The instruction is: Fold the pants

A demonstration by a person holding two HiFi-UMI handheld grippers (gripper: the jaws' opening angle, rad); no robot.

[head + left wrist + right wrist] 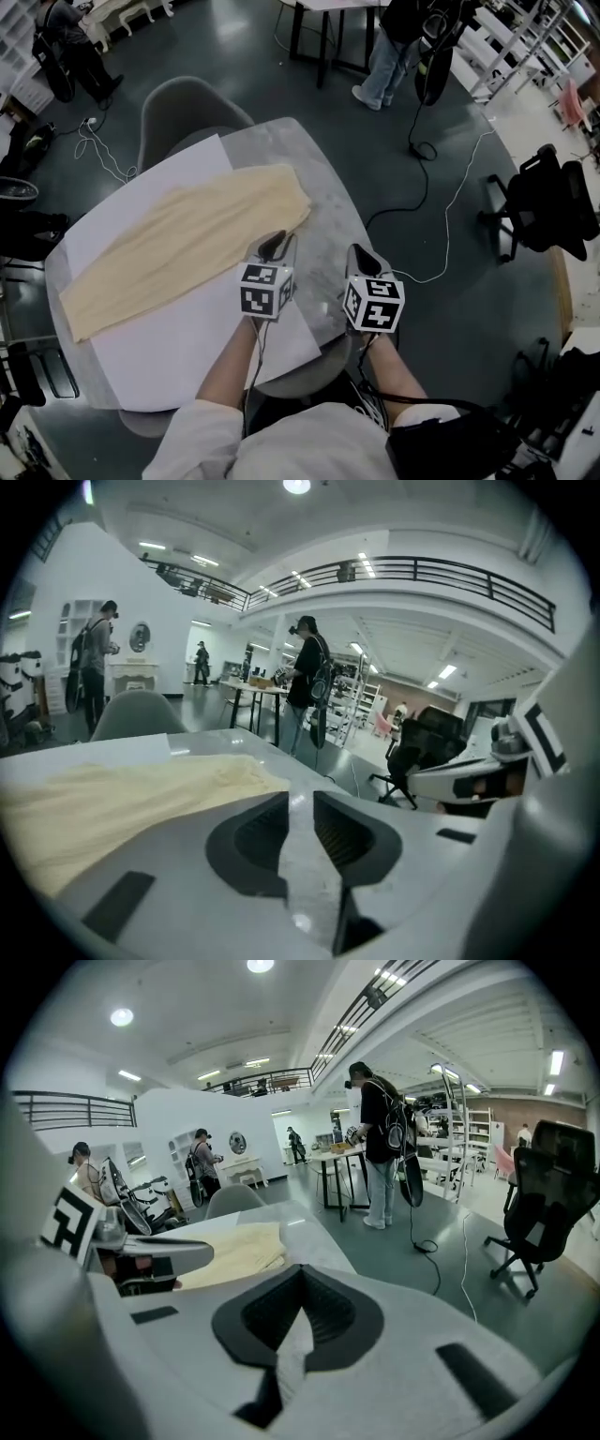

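Observation:
The cream pants [187,246] lie folded lengthwise in a long diagonal strip on a white sheet [178,347] over the grey table [323,202]. My left gripper [272,246] hovers just off the pants' near right end. Its jaws stand a narrow slit apart with nothing between them [300,799], and the pants [112,799] spread to their left. My right gripper [361,253] is over the table's right edge, clear of the cloth. Its jaws [302,1274] meet at the tips and hold nothing. The pants [234,1246] lie ahead and to its left.
A grey chair [183,108] stands at the table's far side. A black office chair [548,202] and a floor cable [441,225] are to the right. People stand at desks in the background [394,47]. Another chair sits under the table's near edge.

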